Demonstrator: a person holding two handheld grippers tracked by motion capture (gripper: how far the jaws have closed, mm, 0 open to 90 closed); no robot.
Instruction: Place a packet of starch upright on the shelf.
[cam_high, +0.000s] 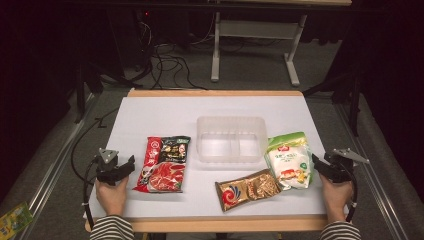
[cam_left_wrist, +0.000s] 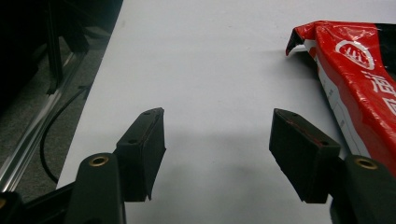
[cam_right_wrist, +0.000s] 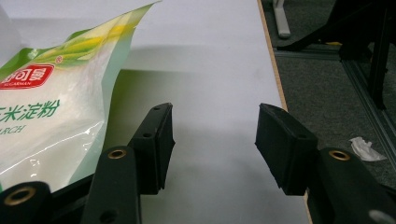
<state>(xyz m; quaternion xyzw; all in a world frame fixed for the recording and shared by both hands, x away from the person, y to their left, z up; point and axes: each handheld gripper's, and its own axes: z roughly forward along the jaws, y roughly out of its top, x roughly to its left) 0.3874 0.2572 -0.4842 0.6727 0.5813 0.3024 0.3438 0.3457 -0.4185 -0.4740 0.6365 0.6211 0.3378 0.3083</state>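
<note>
A clear plastic two-compartment tray (cam_high: 231, 138) sits mid-table on the white tabletop (cam_high: 160, 112). Left of it lies a red and black food packet (cam_high: 164, 164) (cam_left_wrist: 359, 79). A green and white starch bag (cam_high: 289, 161) (cam_right_wrist: 42, 112) lies right of the tray, and a brown and red packet (cam_high: 248, 189) rests near the front edge. My left gripper (cam_high: 125, 167) (cam_left_wrist: 217, 154) stands open at the table's left edge, just left of the red packet, nothing between its jaws. My right gripper (cam_high: 320, 167) (cam_right_wrist: 215, 144) stands open at the right edge beside the starch bag, jaws empty.
A person's hands in striped sleeves (cam_high: 112, 227) hold the grippers from the front edge. Cables (cam_high: 170, 62) and a white desk frame (cam_high: 252, 35) stand on the floor beyond the table. A green packet (cam_high: 14, 218) lies on the floor at left, crumpled paper (cam_right_wrist: 366, 148) at right.
</note>
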